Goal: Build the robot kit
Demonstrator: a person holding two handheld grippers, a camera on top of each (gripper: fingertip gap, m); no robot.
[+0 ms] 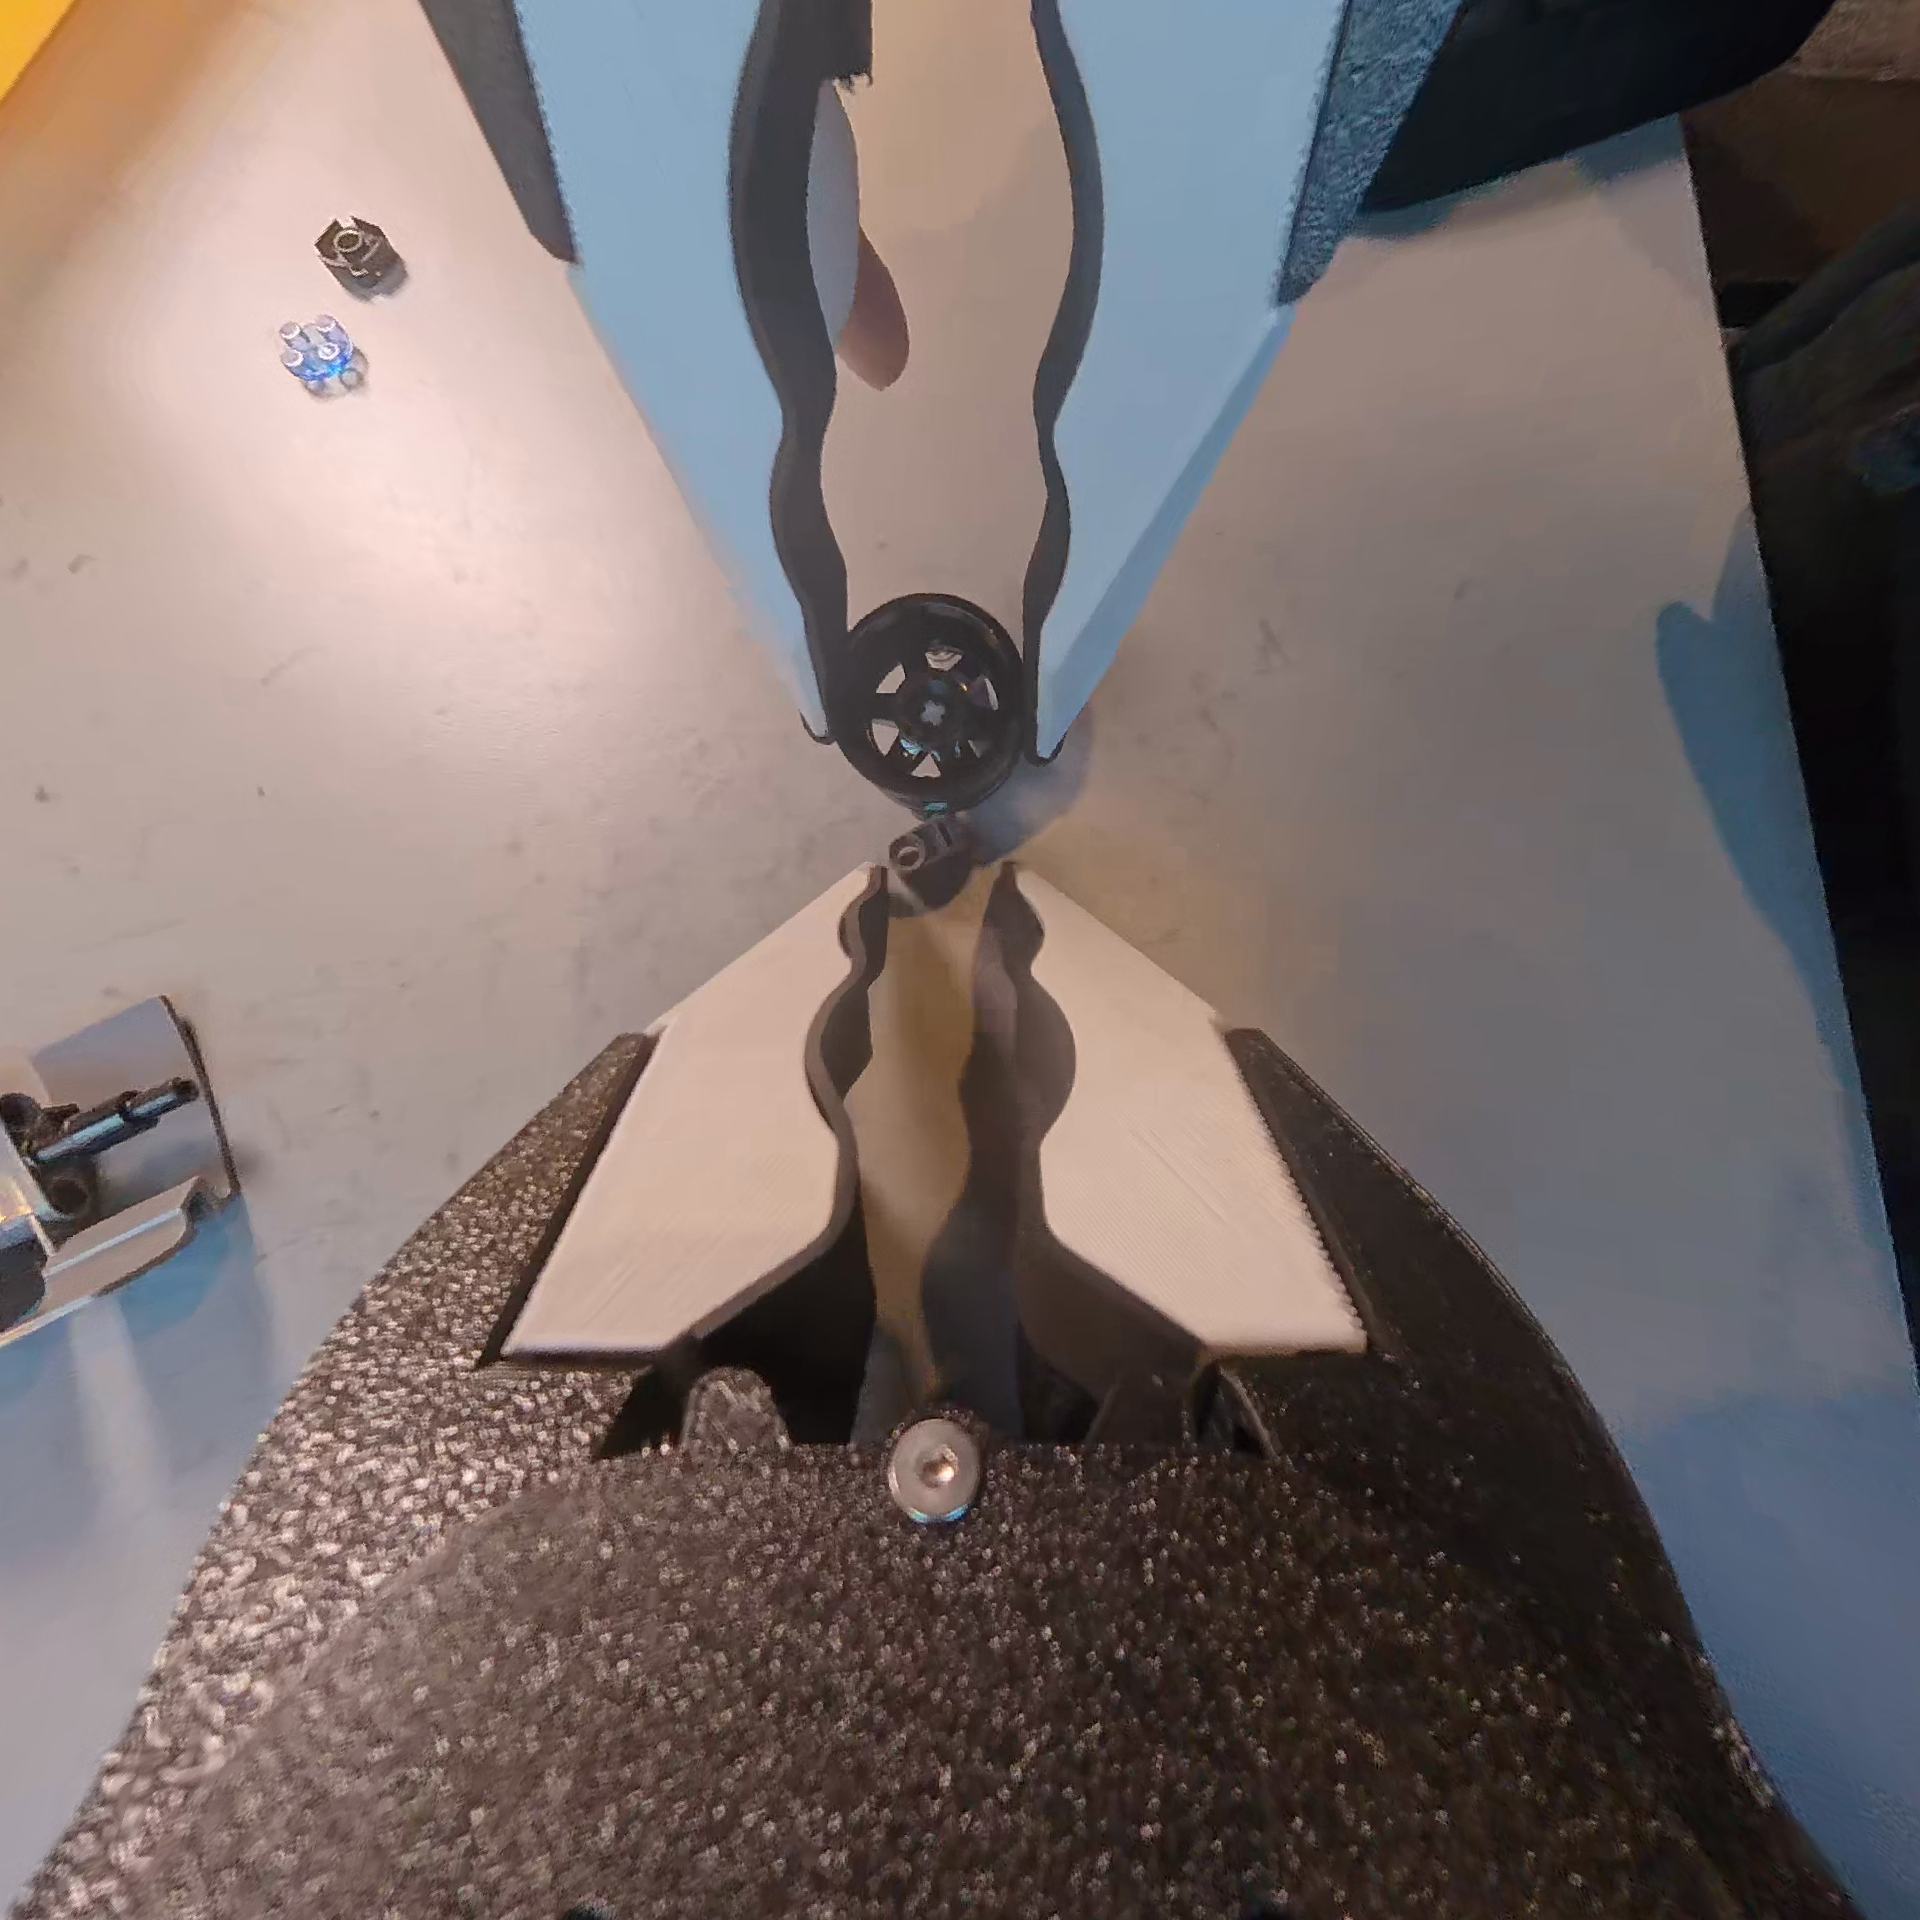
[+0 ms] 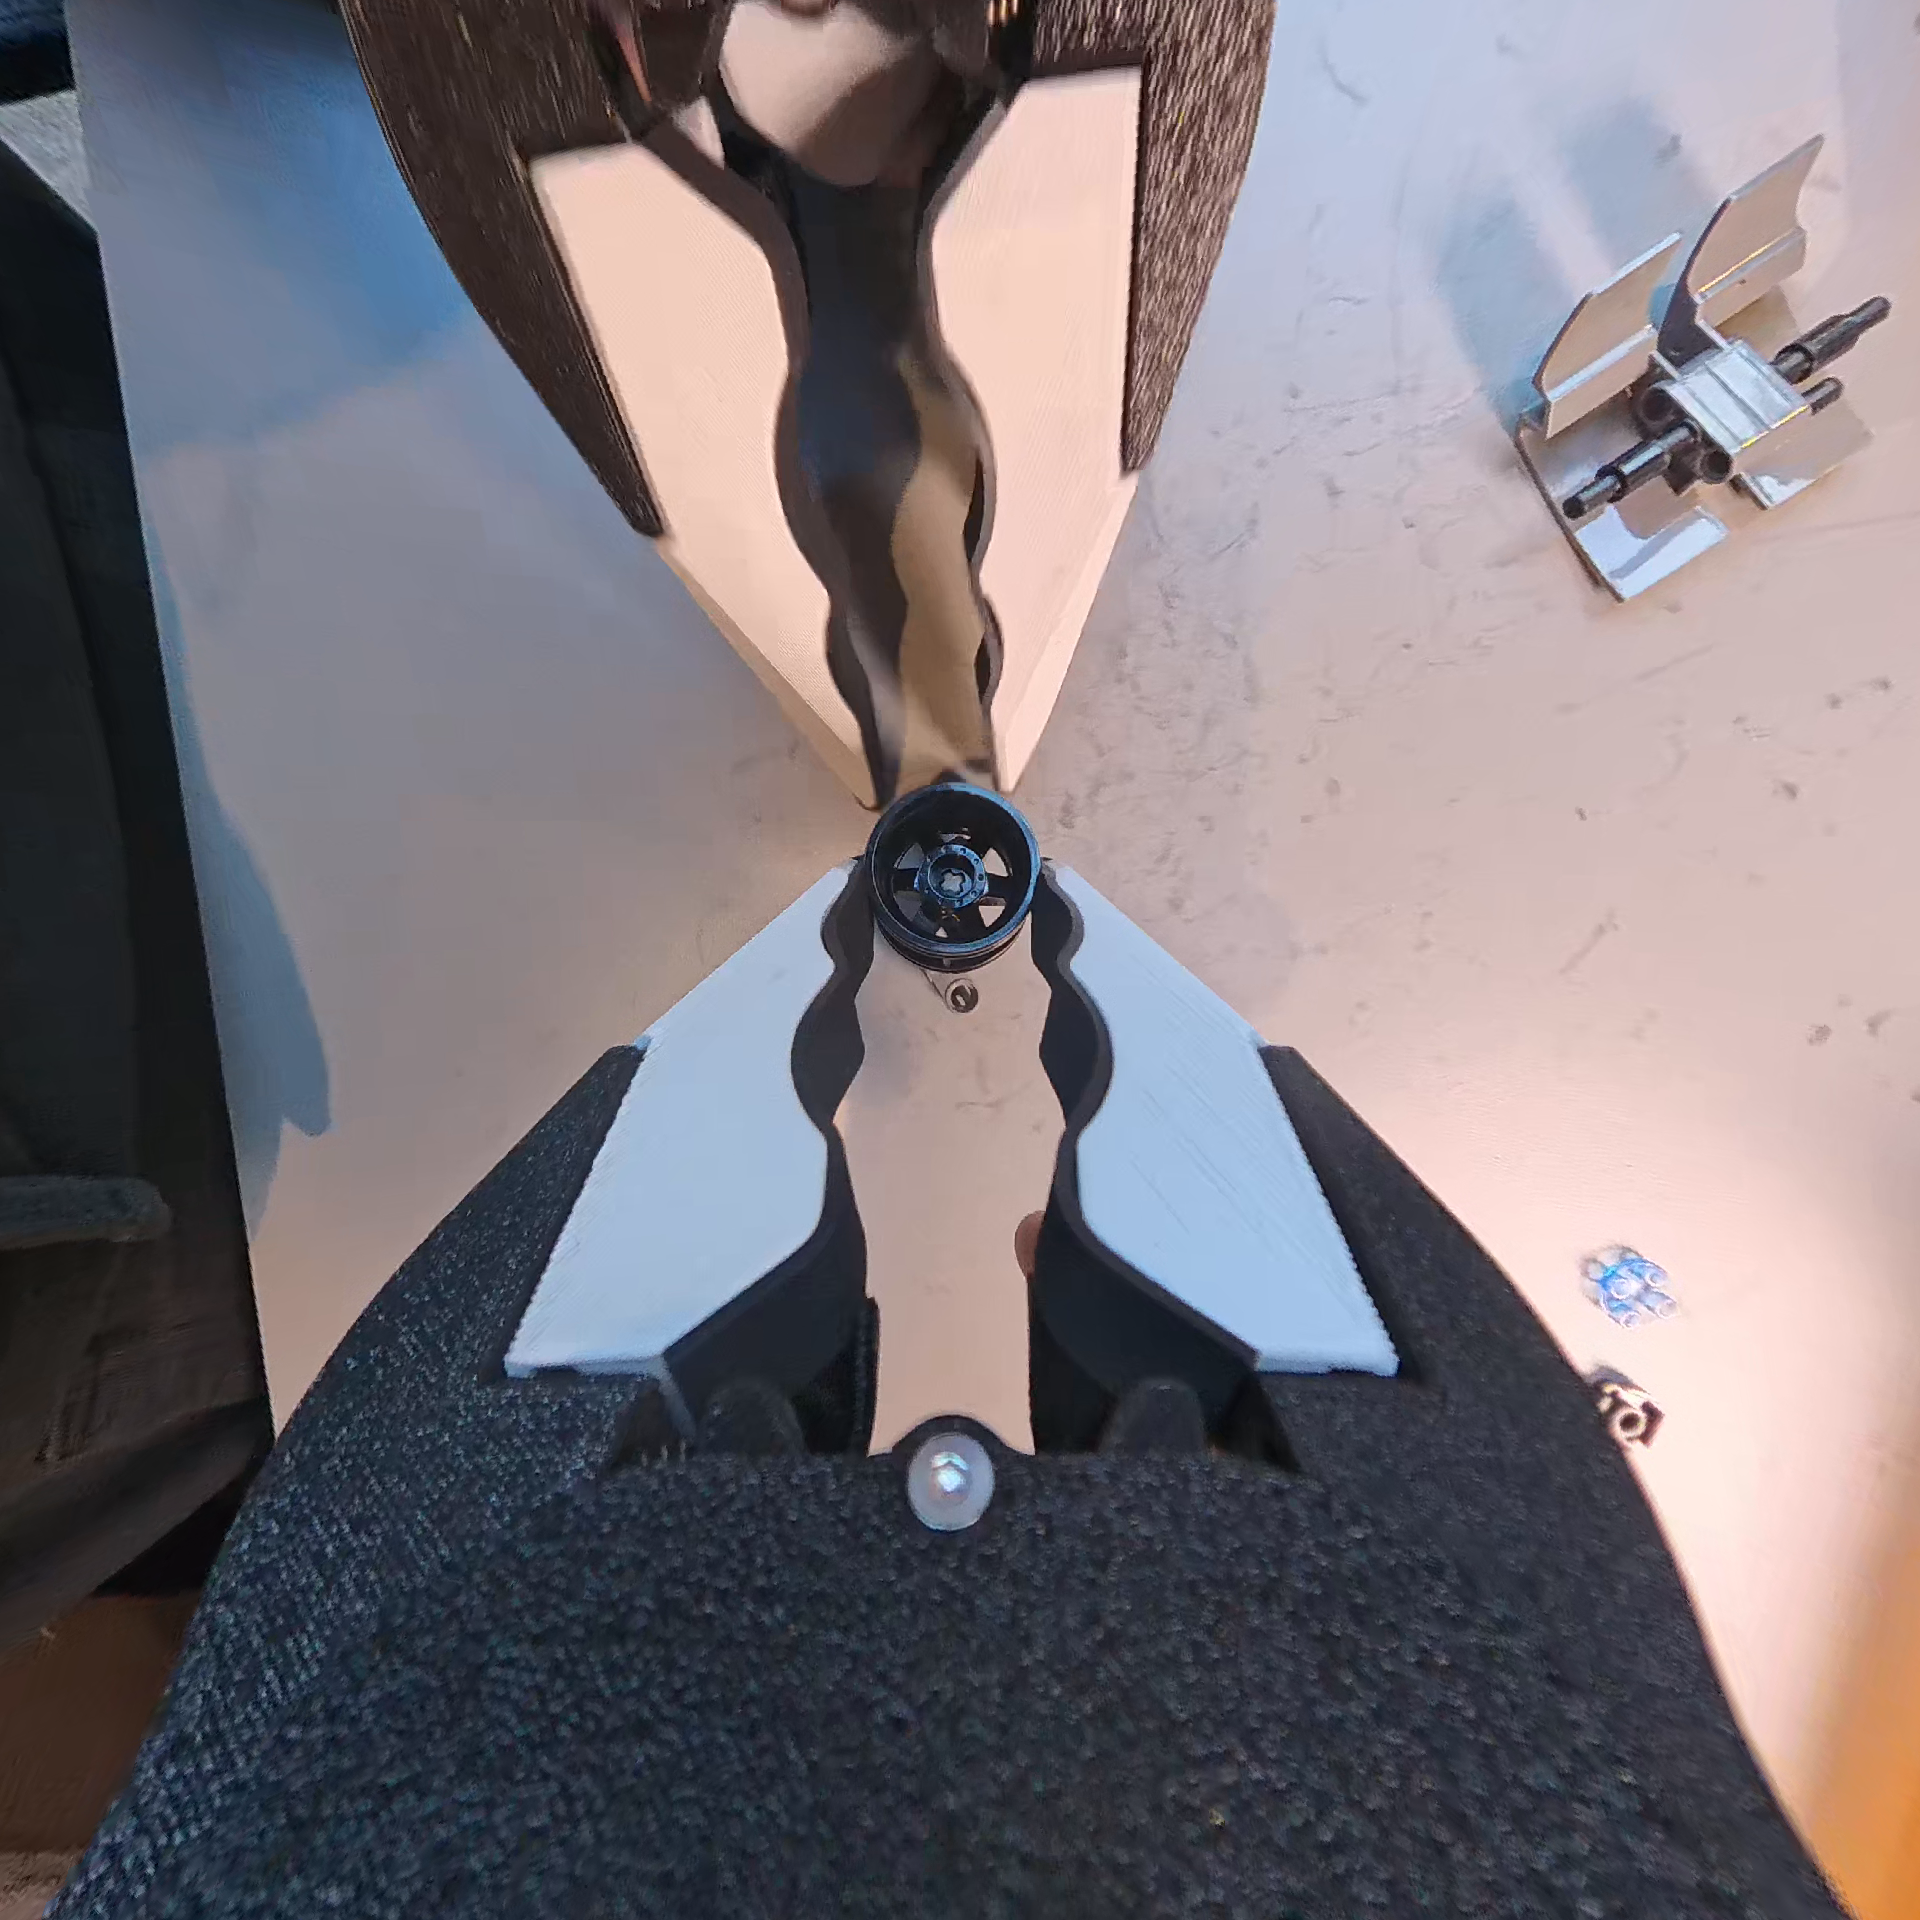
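Observation:
My right gripper (image 2: pixel 951 875) is shut on a black spoked wheel rim (image 2: pixel 951 868) and holds it by its sides above the pale table (image 2: pixel 1351 831). My left gripper (image 1: pixel 940 883) faces it tip to tip and is shut on a small black stud piece (image 1: pixel 923 852), which sits right against the rim (image 1: pixel 930 717). The right gripper (image 1: pixel 932 743) comes in from the top of the left wrist view. The left gripper (image 2: pixel 935 795) comes in from the top of the right wrist view. A small grey part (image 2: pixel 961 995) shows just under the wheel; I cannot tell whether it is attached.
A silver assembly with black pins (image 2: pixel 1704 395) lies on the table and shows again in the left wrist view (image 1: pixel 94 1164). A small black brick (image 1: pixel 358 255) and a clear blue round piece (image 1: pixel 320 353) lie side by side. Dark fabric (image 2: pixel 94 935) lies beyond the table edge. The tips of both grippers are at nearly the same place. The small black brick (image 1: pixel 358 255) is about 20 cm from both grippers' fingertips.

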